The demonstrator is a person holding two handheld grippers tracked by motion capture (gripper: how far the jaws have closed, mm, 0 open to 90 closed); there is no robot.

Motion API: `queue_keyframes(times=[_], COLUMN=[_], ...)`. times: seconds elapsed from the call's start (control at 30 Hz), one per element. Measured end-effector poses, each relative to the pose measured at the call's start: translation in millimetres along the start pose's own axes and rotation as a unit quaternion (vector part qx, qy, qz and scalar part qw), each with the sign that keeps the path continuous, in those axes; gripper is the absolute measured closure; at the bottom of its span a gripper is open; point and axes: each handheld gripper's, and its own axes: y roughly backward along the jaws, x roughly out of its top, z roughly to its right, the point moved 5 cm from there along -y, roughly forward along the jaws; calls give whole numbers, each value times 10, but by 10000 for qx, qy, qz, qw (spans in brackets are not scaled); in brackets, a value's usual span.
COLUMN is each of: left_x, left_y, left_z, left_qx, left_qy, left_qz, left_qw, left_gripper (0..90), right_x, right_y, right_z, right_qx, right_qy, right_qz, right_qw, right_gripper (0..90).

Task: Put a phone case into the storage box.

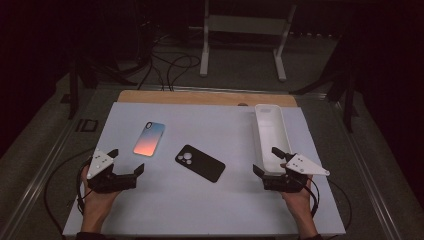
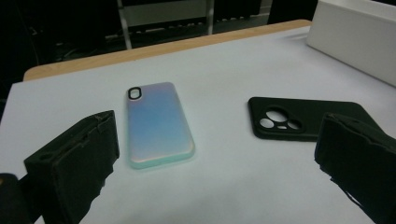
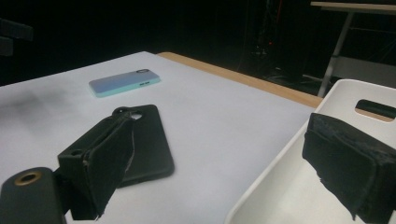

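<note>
High view: the left gripper (image 1: 127,162) gapes wide, holding nothing, the pastel phone case (image 1: 149,138) just ahead of it. The right gripper (image 1: 268,161) stands open astride the white tray's (image 1: 270,131) near end; the black phone case (image 1: 200,163) lies between the grippers.

My left gripper (image 1: 129,162) sits at the near-left of the table (image 1: 165,210), jaws spread wide with nothing between them, pointing toward the right and slightly away from me. The gradient phone case (image 1: 149,138) lies flat just beyond it, apart from the jaws. The black phone case (image 1: 200,163) lies flat near the table centre, camera cut-outs at its left end, well apart from both grippers. My right gripper (image 1: 267,161) is at the near-right, jaws open, straddling the near end of the white tray (image 1: 270,134), which runs lengthwise away from me.
</note>
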Motion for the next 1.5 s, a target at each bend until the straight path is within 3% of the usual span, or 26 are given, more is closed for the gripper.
queue_keyframes(times=[0.23, 0.33, 0.67, 1.03, 1.07, 1.27, 1.5], left_x=[37, 72, 180, 228, 216, 204, 185], left_y=[19, -10, -294, -638, -722, -925, -1127], left_z=[-28, -73, -218, -378, -407, -449, -483], left_qx=[78, 133, 243, 262, 257, 272, 333], left_qy=[2, 94, 143, 133, 138, 53, 83], left_qz=[-252, -361, -978, -1566, -1714, -2058, -2297], left_qw=[9997, 9992, 9948, 9872, 9848, 9782, 9726], left_gripper=[0, 0, 0, 0, 0, 0, 1], right_x=[-14, -11, -8, -17, -19, -26, -28], right_y=[-9, -21, -50, -57, -58, -55, -51], right_z=[15, 16, 30, 37, 38, 45, 47], right_qx=[-22, -17, -8, 5, 2, -5, -8], right_qy=[-4, 5, 34, 26, 18, -9, -10], right_qz=[-42, -71, -113, -121, -121, -139, -135], right_qw=[10000, 10000, 9999, 9999, 9999, 9999, 9999], right_gripper=[91, 91, 91, 91, 91, 91, 91])
